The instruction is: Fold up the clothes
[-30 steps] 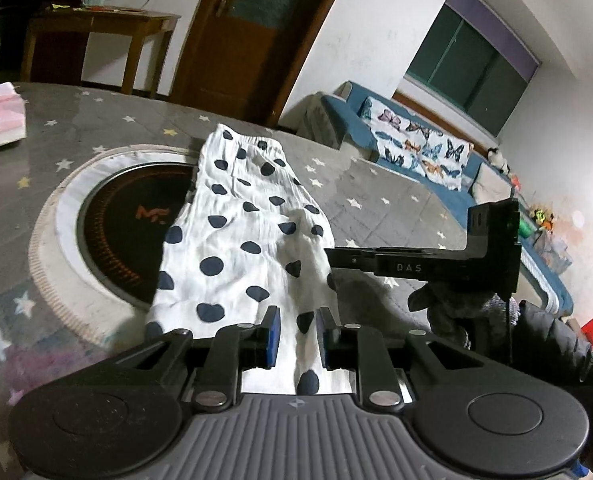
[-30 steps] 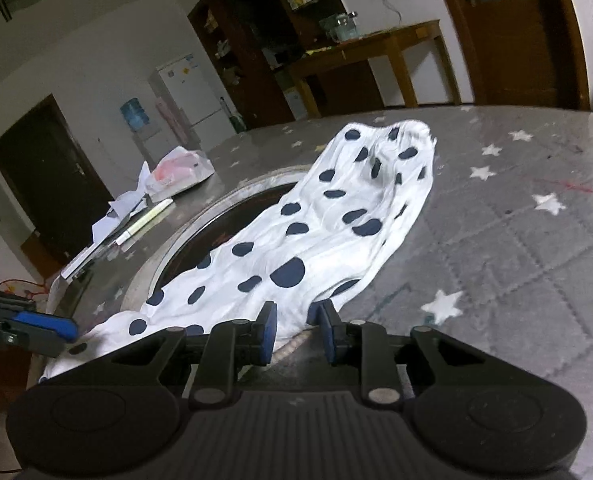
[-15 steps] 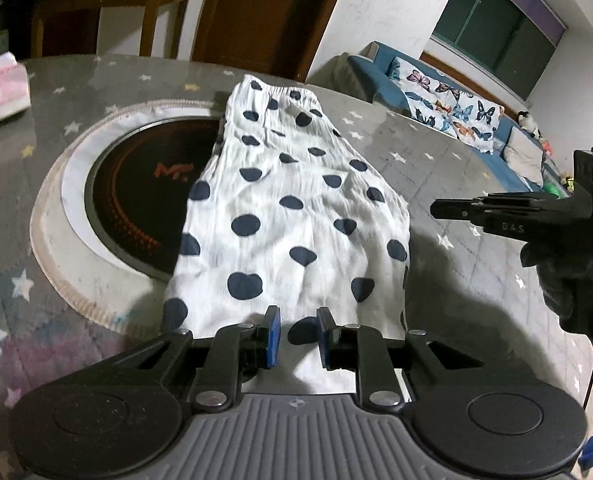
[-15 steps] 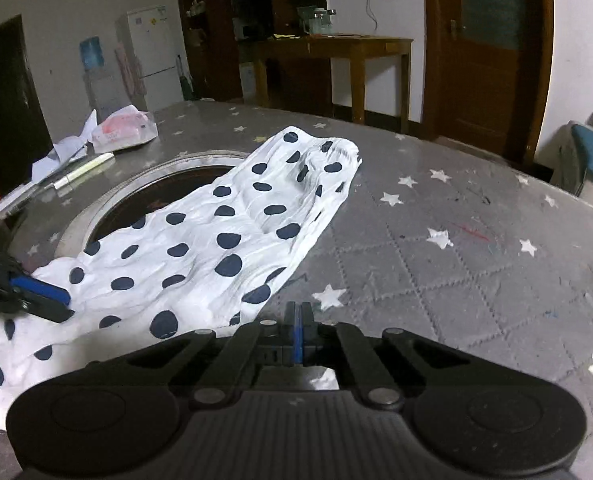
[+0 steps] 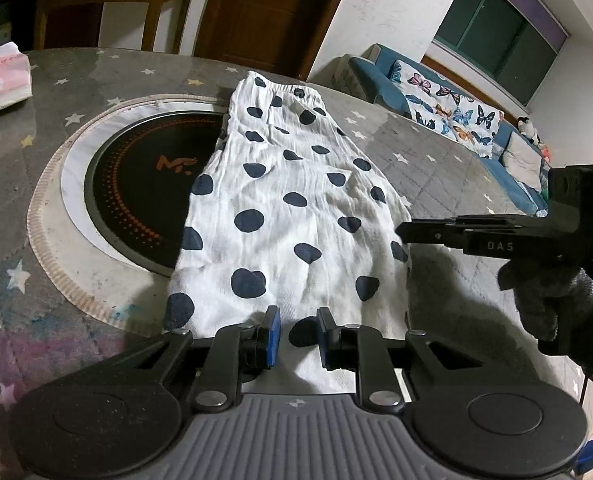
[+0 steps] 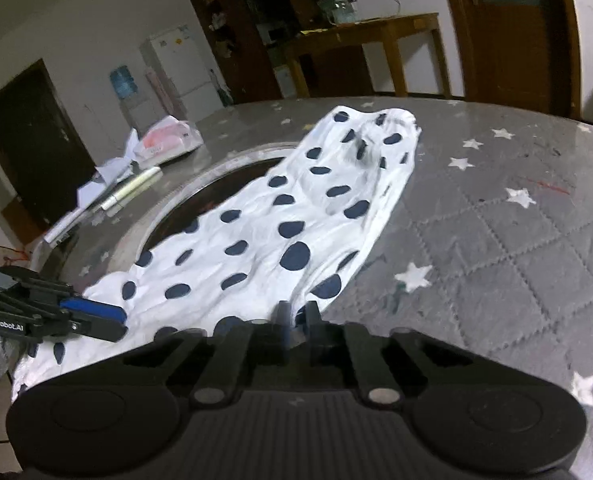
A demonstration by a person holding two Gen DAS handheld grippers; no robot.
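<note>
Left gripper (image 5: 296,332) jaws apart over near hem of polka-dot garment (image 5: 292,216), hem cut off behind it. Garment lies partly over round cooktop (image 5: 136,196), hiding its right side. Right gripper (image 6: 296,316): small gap betw fingers, cloth edge there, grip blurred, can't tell. Gray star-print table cover (image 6: 496,240); sofa (image 5: 456,108) far right.

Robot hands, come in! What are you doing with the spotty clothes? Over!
Left gripper open over near hem. Right gripper nipping right edge of white navy-dotted cotton garment. Garment flat, partly covering round black inset cooktop. Nothing blocking.
</note>
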